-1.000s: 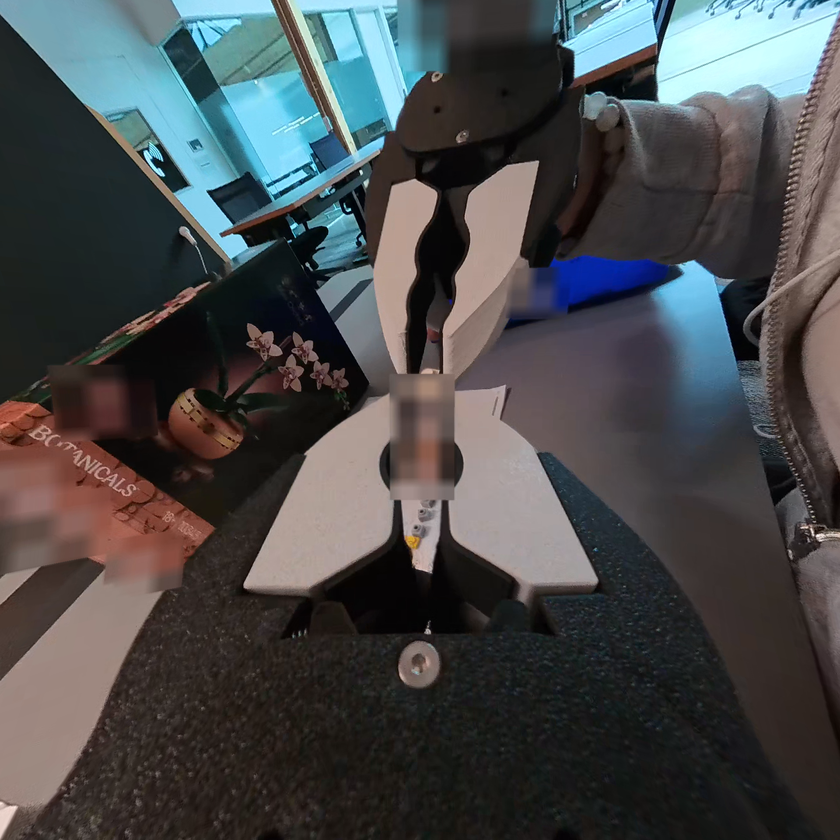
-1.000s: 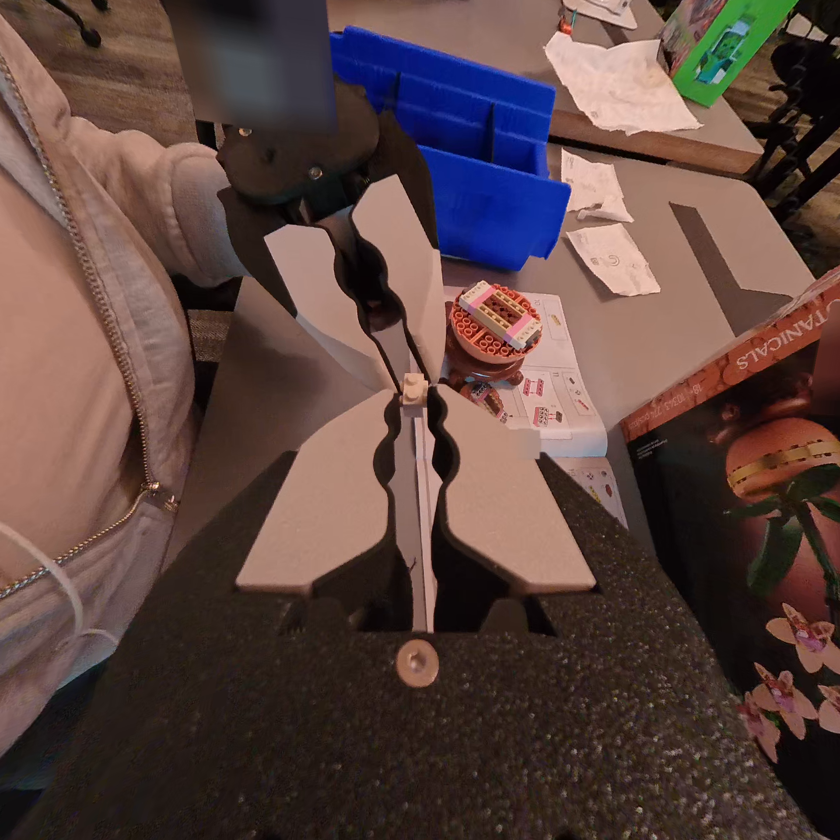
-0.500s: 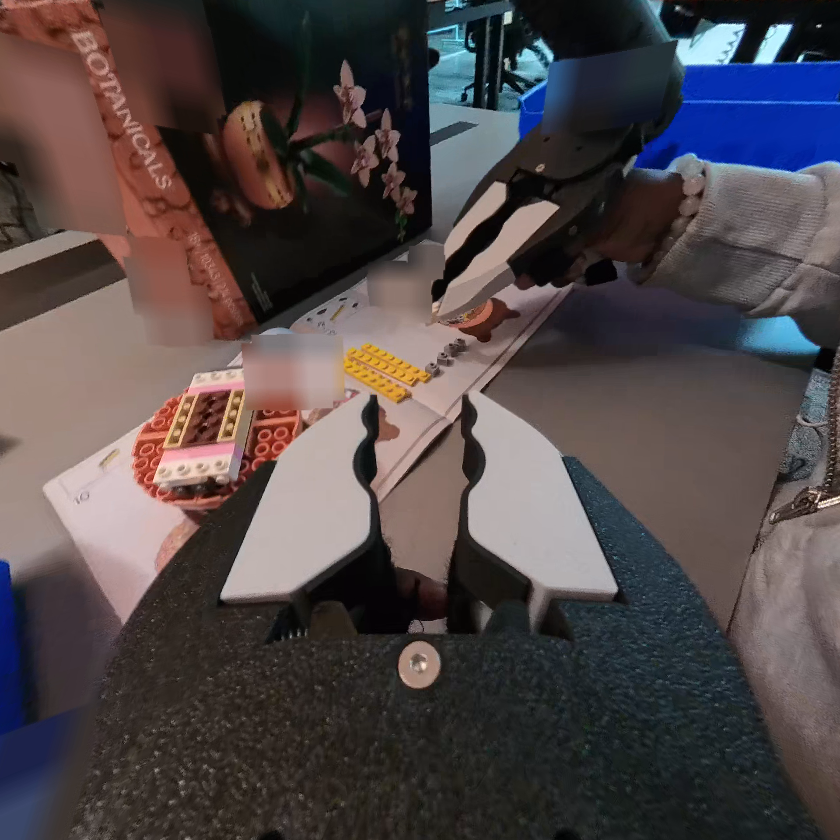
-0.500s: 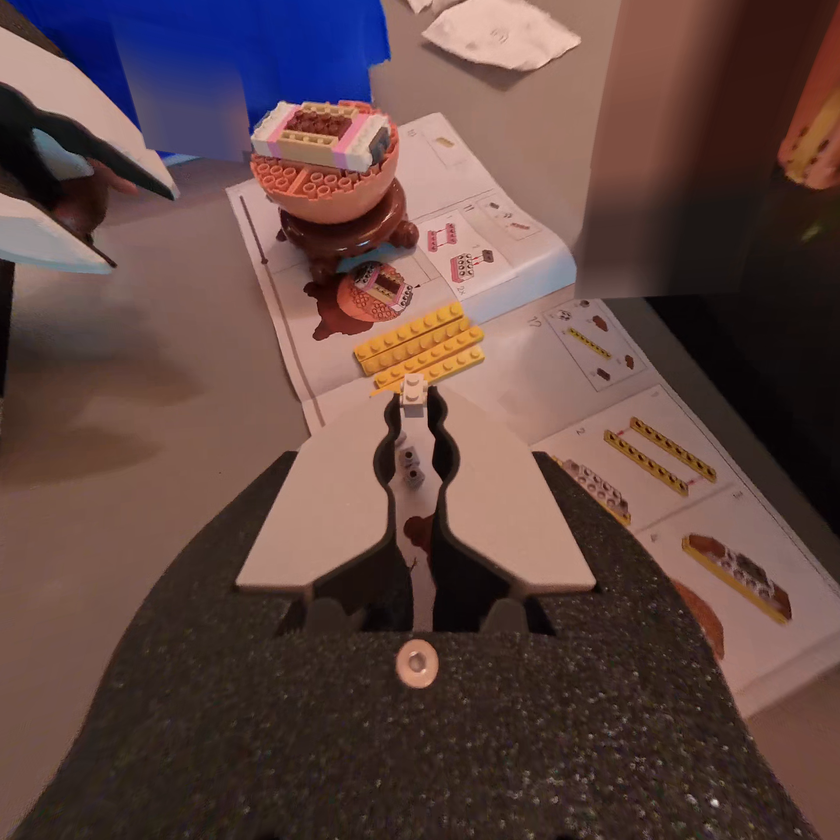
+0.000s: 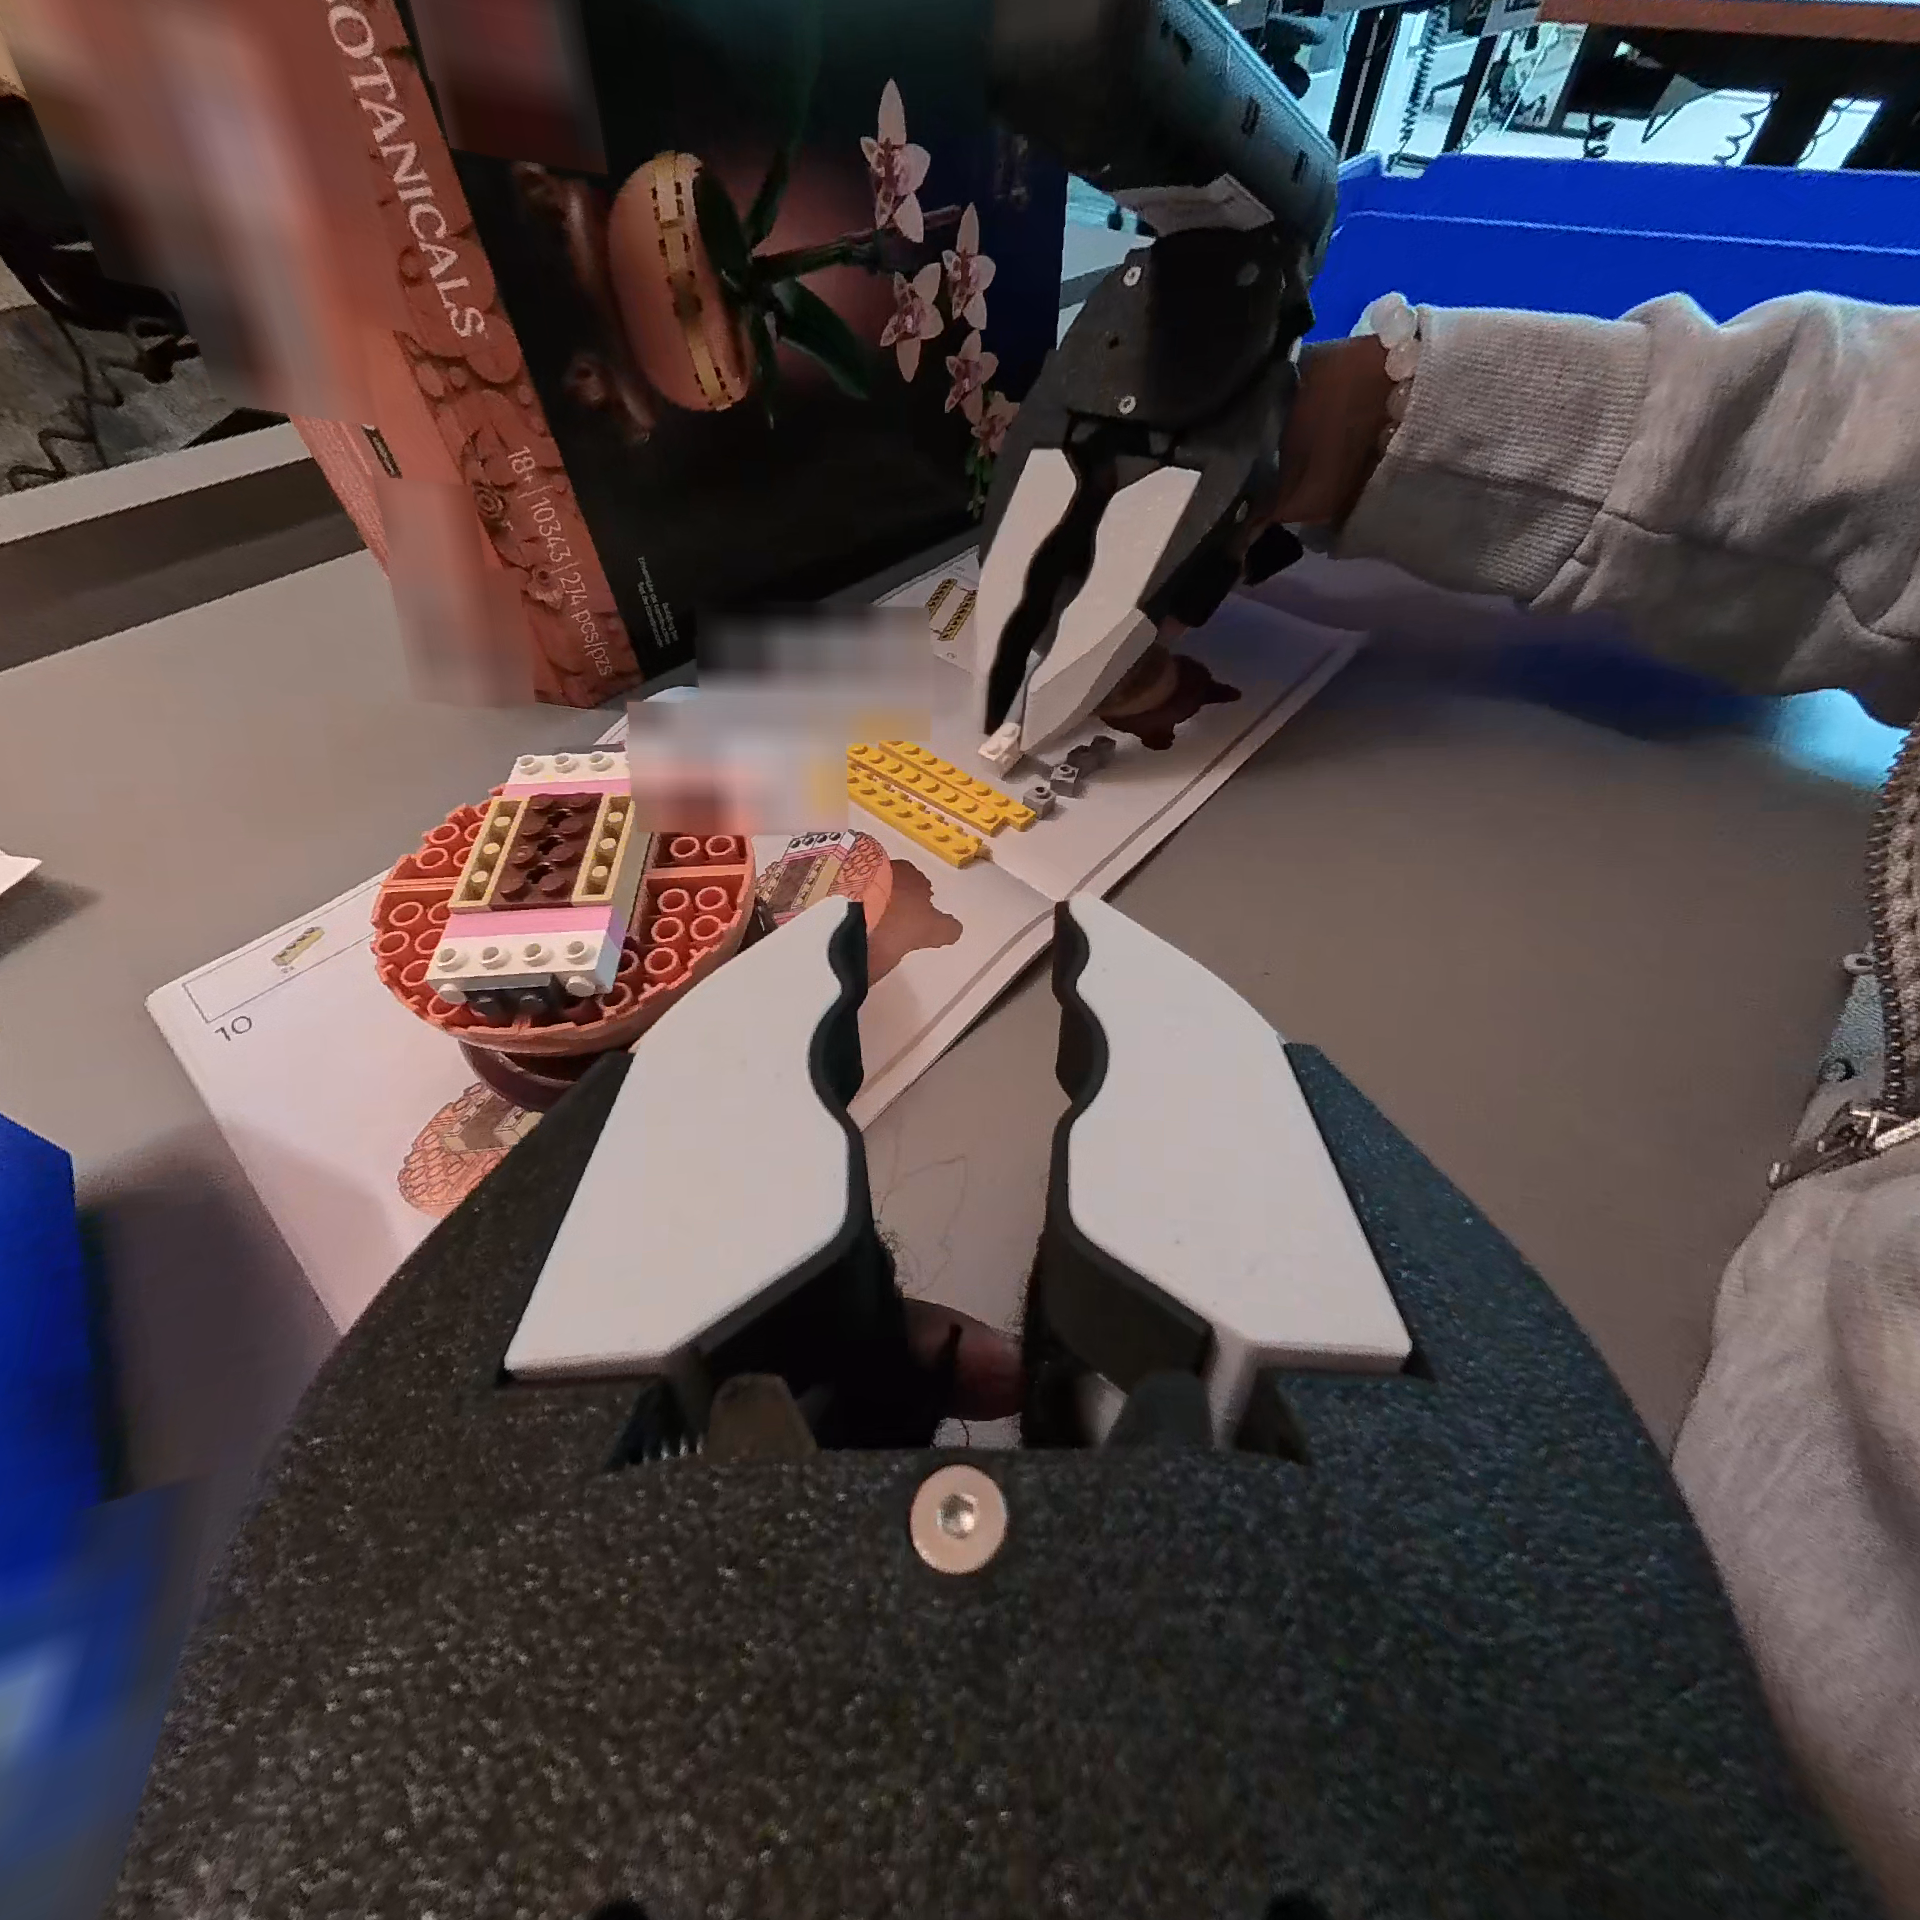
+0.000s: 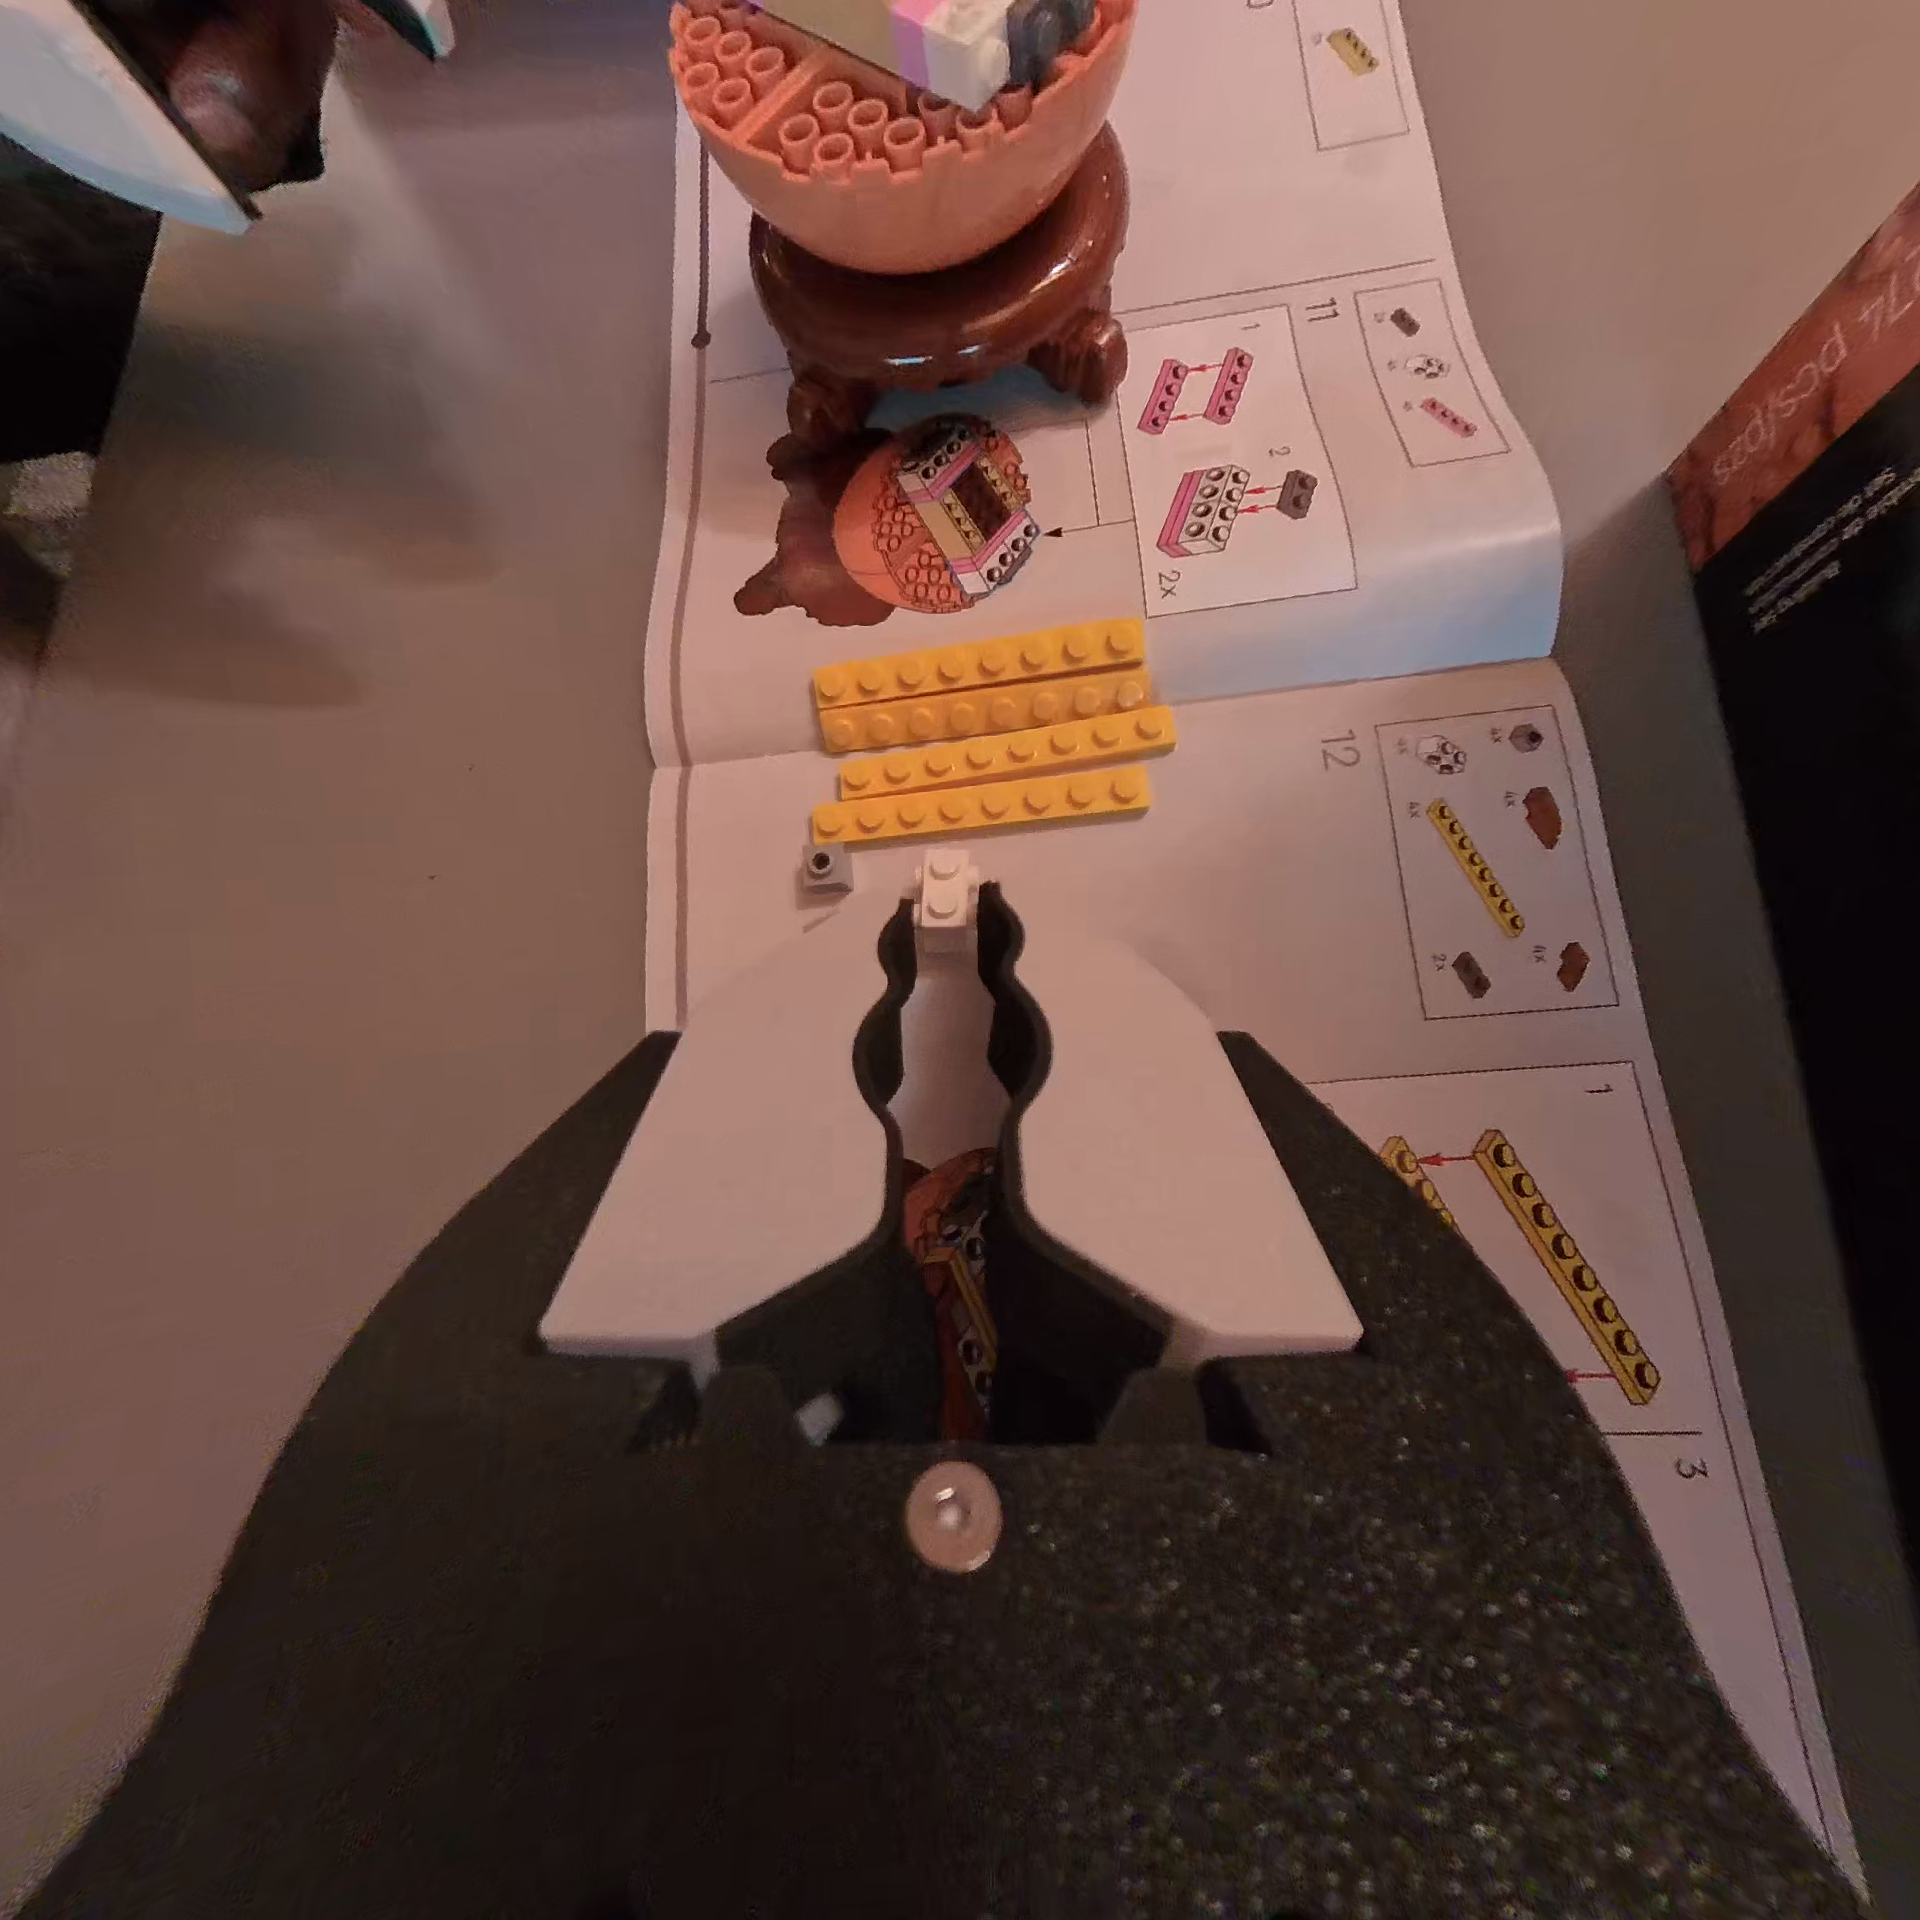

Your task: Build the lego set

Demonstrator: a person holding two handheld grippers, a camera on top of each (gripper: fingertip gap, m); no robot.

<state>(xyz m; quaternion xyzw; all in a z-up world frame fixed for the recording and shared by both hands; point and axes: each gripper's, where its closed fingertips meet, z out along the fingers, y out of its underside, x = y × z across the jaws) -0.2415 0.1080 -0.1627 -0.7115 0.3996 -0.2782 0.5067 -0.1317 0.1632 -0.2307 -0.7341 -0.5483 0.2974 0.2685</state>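
1. While the left tongs (image 5: pixel 956 997) gape empty beside the pot model (image 5: pixel 561 904), that bowl holds stacked pink, tan and white bricks.
2. Right tongs (image 6: pixel 945 914) pinch a white brick (image 6: pixel 948 902) just short of the yellow plates (image 6: pixel 987 732), well below the pot model on the booklet (image 6: pixel 1247 831).

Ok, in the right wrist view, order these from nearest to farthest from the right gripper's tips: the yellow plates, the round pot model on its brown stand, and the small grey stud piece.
From the right gripper, shut on a white brick:
1. Small grey stud piece, just left of the tips on the instruction booklet.
2. Yellow plates, four in a row straight ahead; the nearest about ties with the grey piece.
3. Pot model on its brown stand, farthest, at the top.
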